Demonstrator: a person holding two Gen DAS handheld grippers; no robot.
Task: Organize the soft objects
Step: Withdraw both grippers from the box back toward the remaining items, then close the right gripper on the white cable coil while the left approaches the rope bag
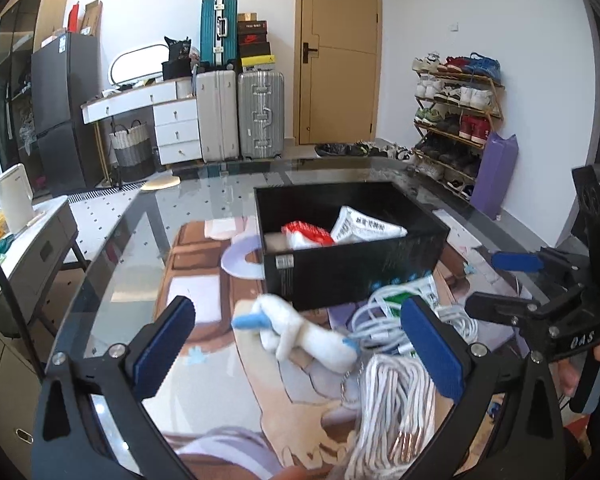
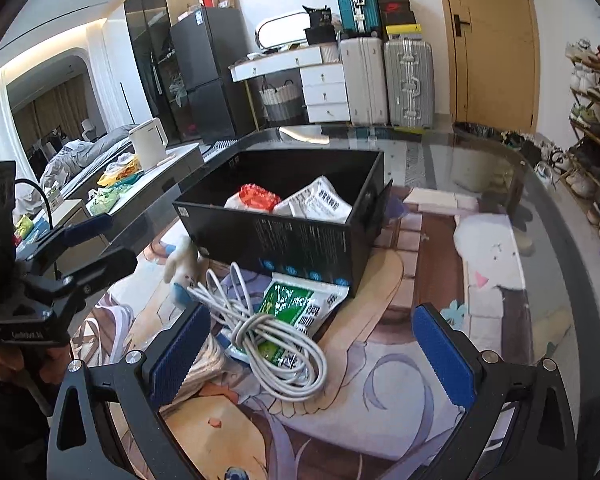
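Both grippers are held level above the glass table [image 1: 112,280], jaws spread apart. Left gripper [image 1: 300,344] is aimed at the white plush toy [image 1: 300,332]; right gripper [image 2: 312,352] at the coiled white cable [image 2: 276,344].

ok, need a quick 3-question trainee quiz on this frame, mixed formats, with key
1. True or false: the black box is empty.
2. What lies between the left gripper fingers? A) white plush toy B) green packet C) red packet
3. Fill in: the white cable lies on top of the ____ packet.

Key: 1 false, since the red packet and a white packet lie inside; 2 A; 3 green. Both the left gripper and the right gripper are open.
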